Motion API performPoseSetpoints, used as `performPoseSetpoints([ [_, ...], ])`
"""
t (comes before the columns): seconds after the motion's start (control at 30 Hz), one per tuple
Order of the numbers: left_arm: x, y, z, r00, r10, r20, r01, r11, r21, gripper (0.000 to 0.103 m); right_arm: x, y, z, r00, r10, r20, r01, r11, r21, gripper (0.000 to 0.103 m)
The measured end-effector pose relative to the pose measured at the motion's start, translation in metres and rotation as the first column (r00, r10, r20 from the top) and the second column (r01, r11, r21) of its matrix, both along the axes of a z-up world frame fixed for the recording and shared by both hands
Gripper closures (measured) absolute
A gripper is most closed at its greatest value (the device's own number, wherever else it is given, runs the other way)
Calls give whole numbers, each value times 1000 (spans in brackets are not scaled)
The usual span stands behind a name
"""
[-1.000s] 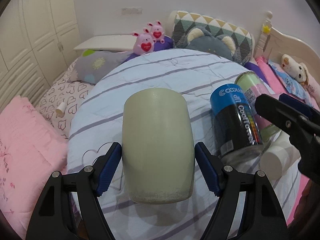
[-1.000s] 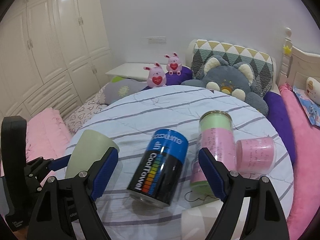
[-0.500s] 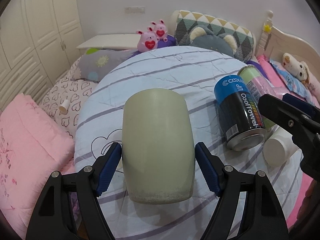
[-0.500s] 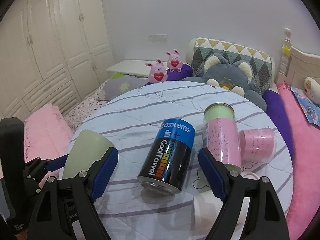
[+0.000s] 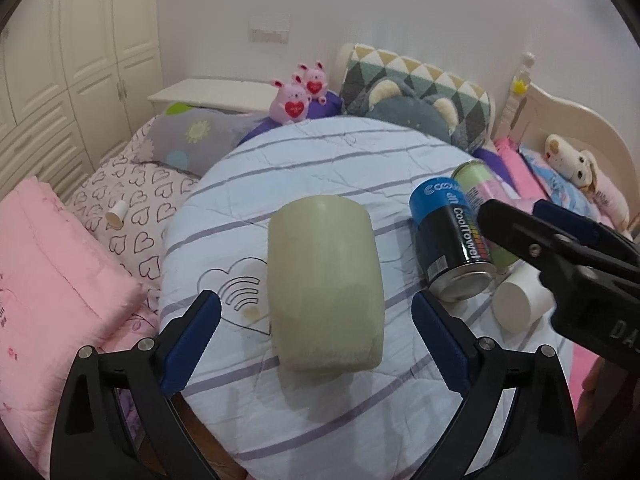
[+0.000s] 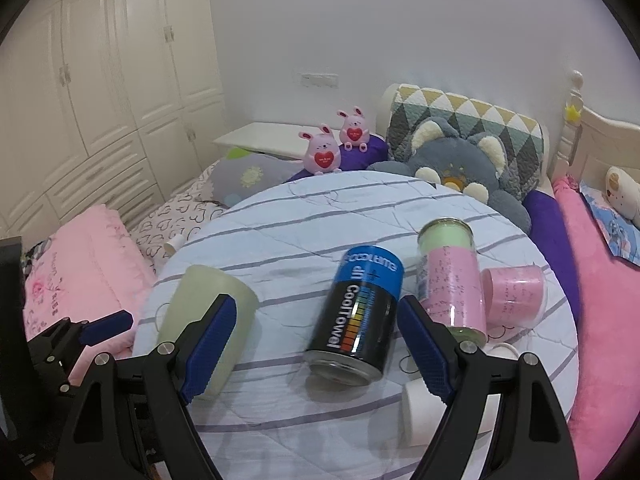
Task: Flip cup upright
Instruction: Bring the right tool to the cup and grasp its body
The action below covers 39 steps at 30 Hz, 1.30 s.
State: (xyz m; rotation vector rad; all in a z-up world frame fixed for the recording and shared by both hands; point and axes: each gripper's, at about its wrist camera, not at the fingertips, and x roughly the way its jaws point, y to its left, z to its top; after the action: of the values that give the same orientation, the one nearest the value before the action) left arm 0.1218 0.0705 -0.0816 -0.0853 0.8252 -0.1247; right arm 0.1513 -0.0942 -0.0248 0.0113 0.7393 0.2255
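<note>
A pale green cup (image 5: 324, 280) stands on the round table, wider end down on the cloth; it also shows in the right wrist view (image 6: 208, 312). My left gripper (image 5: 316, 344) is open, its blue pads either side of the cup with clear gaps, not touching. My right gripper (image 6: 312, 344) is open and empty, hovering above a blue and black can (image 6: 356, 316). The right gripper also shows at the right edge of the left wrist view (image 5: 560, 248).
The table (image 5: 320, 160) has a light blue striped cloth. On its right stand the can (image 5: 452, 240), a green and pink jar (image 6: 452, 276), a pink cup (image 6: 516, 296) and a white cup (image 5: 520, 304). Beds, pillows and plush toys surround it.
My left gripper has opened: its pads were against the green cup's sides and now stand apart from it. The cup rests on the table. Both cameras have pulled back a little.
</note>
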Motion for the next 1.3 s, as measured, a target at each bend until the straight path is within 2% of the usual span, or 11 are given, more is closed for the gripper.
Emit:
performPoseSetpoints([
  [0.27,-23,19,9,999,-1,44,0,1000,9,5,-8,26,6,998,56,-10,-56,998,19,19],
  [0.33,-28,26,8,999,-6,40,6,1000,2,2,-8,36,5,997,79,-23,-79,997,21,19],
  [0.4,-31,36,7,999,-8,39,9,1000,-30,1,-7,45,3,994,100,-39,-99,995,32,19],
  [0.7,-36,64,-3,999,20,25,-18,998,-58,1,7,82,-14,979,155,-132,-148,987,65,19],
  [1.07,-20,65,-17,1000,-16,-11,15,997,-80,1,34,86,-39,958,144,-249,-124,988,96,19],
  [1.3,-13,64,-23,999,-39,-28,36,995,-91,1,47,90,-46,948,127,-292,-110,991,72,19],
])
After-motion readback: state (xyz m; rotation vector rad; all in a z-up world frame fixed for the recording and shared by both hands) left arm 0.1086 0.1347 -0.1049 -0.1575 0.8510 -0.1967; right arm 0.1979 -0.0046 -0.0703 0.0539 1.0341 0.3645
